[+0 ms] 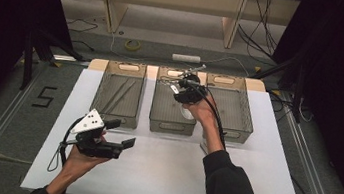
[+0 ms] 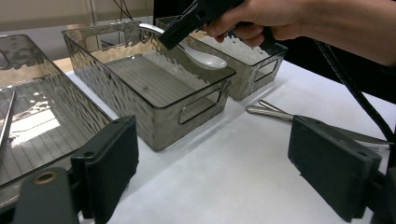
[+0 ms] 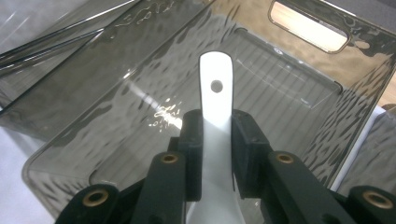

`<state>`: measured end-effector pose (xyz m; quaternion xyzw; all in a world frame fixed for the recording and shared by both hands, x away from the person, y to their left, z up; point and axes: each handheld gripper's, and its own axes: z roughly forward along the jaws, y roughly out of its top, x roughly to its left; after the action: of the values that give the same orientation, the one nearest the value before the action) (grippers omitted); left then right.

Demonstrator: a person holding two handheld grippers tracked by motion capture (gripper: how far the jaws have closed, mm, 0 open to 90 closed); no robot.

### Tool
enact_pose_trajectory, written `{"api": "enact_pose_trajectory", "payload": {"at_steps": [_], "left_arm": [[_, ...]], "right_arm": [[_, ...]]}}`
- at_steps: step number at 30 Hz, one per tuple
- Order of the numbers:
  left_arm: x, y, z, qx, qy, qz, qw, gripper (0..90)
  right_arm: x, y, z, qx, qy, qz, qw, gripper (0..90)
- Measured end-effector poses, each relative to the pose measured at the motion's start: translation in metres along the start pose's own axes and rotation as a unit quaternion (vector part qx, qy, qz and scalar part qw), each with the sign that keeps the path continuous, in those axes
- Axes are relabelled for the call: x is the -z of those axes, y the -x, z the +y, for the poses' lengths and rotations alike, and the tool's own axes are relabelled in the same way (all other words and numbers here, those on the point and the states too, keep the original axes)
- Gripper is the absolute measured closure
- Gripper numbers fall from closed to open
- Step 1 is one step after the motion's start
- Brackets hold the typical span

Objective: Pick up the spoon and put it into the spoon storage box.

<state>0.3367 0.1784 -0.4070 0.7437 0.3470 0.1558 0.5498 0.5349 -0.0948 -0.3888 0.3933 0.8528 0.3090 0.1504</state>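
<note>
My right gripper (image 1: 188,91) hangs over the middle grey see-through bin (image 1: 171,123), shut on a white spoon (image 3: 215,100). The spoon's handle, with a small hole near its end, sticks out past the pads (image 3: 250,140) over the bin's empty floor (image 3: 285,88). In the left gripper view the spoon's bowl (image 2: 203,58) shows above that bin (image 2: 154,93), below the right gripper (image 2: 187,21). My left gripper (image 1: 121,133) is held above the white table near its front left, open, with nothing between its pads (image 2: 109,163).
Three bins stand in a row at the back of the table. The left bin (image 1: 117,116) holds thin metal rods (image 1: 121,94). The right bin (image 1: 238,113) stands beside the hand. Metal cutlery (image 2: 280,114) lies on the table in front of the right bin.
</note>
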Motion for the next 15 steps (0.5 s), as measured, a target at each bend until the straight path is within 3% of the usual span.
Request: {"api": "enact_pose_trajectory", "payload": {"at_steps": [15], "left_arm": [[0.0, 0.001, 0.0, 0.0, -0.001, -0.001, 1.0, 16.0]], "right_arm": [[-0.014, -0.003, -0.001, -0.001, -0.018, -0.004, 0.9998, 76.3]]}}
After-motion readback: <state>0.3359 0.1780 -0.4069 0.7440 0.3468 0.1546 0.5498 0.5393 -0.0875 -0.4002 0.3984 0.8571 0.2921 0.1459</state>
